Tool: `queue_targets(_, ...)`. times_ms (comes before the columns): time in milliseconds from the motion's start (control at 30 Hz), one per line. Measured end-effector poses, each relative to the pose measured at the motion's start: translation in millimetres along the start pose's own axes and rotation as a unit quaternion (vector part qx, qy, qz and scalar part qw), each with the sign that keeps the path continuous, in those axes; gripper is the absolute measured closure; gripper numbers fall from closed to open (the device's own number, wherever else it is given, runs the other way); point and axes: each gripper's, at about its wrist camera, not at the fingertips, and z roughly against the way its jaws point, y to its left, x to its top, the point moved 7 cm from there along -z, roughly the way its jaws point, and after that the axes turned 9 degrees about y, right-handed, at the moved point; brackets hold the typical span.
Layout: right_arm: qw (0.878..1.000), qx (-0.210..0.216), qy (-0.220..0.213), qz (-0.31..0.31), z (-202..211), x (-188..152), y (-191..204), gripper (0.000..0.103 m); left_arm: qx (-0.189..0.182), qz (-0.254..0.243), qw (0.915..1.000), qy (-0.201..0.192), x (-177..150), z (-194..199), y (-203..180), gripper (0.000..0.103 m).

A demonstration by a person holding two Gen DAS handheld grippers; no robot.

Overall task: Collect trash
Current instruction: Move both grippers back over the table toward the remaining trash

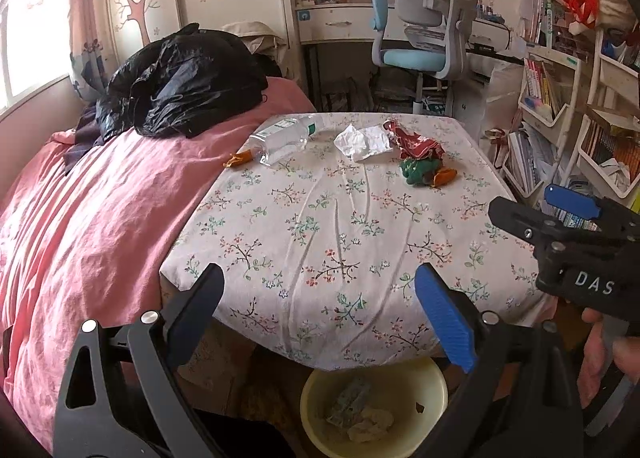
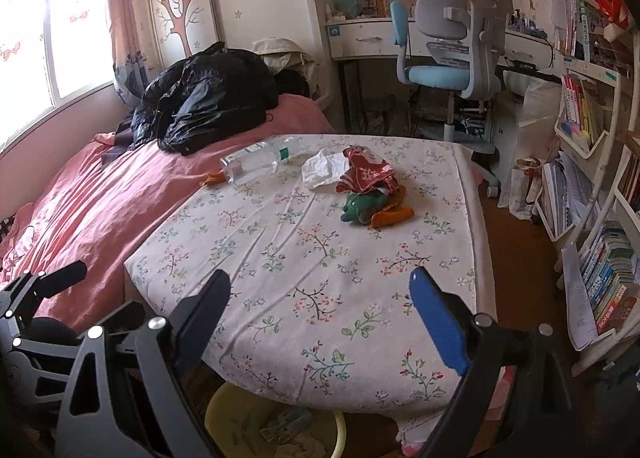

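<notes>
Trash lies at the far end of a floral-sheeted bed (image 1: 340, 242): an empty clear plastic bottle (image 1: 282, 139) on its side, a crumpled white paper (image 1: 362, 141), a red wrapper (image 1: 414, 143) and a green and orange wrapper (image 1: 426, 173). A small orange scrap (image 1: 239, 158) lies left of the bottle. The same bottle (image 2: 256, 159), paper (image 2: 324, 167) and wrappers (image 2: 370, 193) show in the right wrist view. A yellow bin (image 1: 374, 406) holding trash stands below the bed's near edge. My left gripper (image 1: 320, 294) and right gripper (image 2: 320, 298) both stand open and empty, well short of the trash.
A pink blanket (image 1: 80, 225) covers the left of the bed, with a black plastic bag (image 1: 184, 85) on it. A desk and blue-grey chair (image 1: 424, 29) stand behind. Bookshelves (image 2: 592, 217) line the right. A person's hand (image 1: 604, 358) holds the right gripper's handle.
</notes>
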Motion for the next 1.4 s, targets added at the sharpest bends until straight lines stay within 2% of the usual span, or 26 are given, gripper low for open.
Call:
queue_targets(333, 1.000, -0.006, -0.006, 0.005, 2, 0, 0, 0.016, -0.007, 0.004, 0.9999, -0.009, 3, 4, 3, 0.008)
queue_targets(533, 1.000, -0.013, -0.002, -0.002, -1, -1, -6, 0.016, -0.019, 0.033, 0.9992, -0.012, 13, -2, 25, 0.007)
queue_targets(733, 1.000, -0.014, 0.010, -0.003, -6, 3, -8, 0.016, -0.027, 0.040, 0.9986, -0.018, 34, -15, 44, 0.007)
queue_targets(900, 1.000, -0.009, 0.023, 0.011, -18, 19, -8, 0.016, -0.029, 0.033, 0.9988, -0.019, 65, -44, 62, 0.007)
queue_targets(1100, 0.998, -0.019, 0.051, 0.034, -62, 54, -18, 0.016, -0.033, 0.038, 0.9987, -0.005, 101, -94, 81, 0.007)
queue_targets(1400, 0.994, -0.020, 0.097, -0.043, -116, 66, -58, 0.016, -0.029, 0.035, 0.9989, 0.014, 131, -149, 95, 0.007)
